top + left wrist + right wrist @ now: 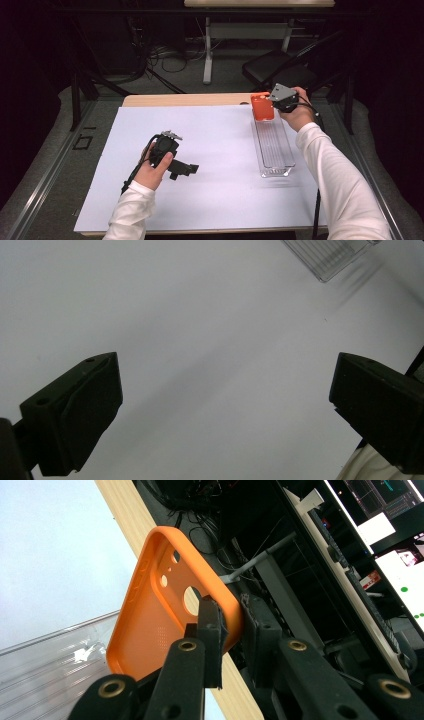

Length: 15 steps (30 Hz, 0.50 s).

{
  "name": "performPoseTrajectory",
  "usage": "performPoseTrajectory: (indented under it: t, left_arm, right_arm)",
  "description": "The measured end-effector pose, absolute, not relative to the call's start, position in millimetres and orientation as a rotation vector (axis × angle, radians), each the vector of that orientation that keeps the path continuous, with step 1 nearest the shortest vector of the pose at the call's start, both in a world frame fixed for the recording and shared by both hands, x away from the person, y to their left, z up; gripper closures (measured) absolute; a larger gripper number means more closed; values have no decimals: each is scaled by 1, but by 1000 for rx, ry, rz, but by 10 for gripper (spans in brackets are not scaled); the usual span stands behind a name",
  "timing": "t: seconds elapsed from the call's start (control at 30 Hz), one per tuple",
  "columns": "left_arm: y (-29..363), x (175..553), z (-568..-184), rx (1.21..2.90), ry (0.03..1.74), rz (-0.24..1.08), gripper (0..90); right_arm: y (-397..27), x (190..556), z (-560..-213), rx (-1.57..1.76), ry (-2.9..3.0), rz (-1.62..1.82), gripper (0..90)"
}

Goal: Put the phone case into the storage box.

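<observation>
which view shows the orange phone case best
The right gripper view: the orange phone case is close up, with its inside and camera cut-outs visible and the right tongs shut on its edge. The high view shows it small above the far end of the clear tray.

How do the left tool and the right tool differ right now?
The left tool has its jaws wide apart with nothing between them; the right tool is clamped on the edge of an orange phone case. The left one is low over the white sheet; the right one is at the far end of the clear tray. Both are hand-held.
</observation>
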State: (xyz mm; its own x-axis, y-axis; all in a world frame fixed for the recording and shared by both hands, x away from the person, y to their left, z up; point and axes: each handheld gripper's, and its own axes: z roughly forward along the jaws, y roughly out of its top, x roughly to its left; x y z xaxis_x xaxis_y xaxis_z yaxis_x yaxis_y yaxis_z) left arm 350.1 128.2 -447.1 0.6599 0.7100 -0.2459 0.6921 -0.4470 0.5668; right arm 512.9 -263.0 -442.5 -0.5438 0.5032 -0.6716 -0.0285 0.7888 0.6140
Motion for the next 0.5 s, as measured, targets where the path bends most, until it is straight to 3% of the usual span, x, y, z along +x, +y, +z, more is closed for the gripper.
performPoseTrajectory:
  t: [0.5]
  left_arm:
    - [131, 348, -450, 2225, 1097, 33, 11]
  right_arm:
    - [-269, 518, -452, 345, 2044, 775, 797]
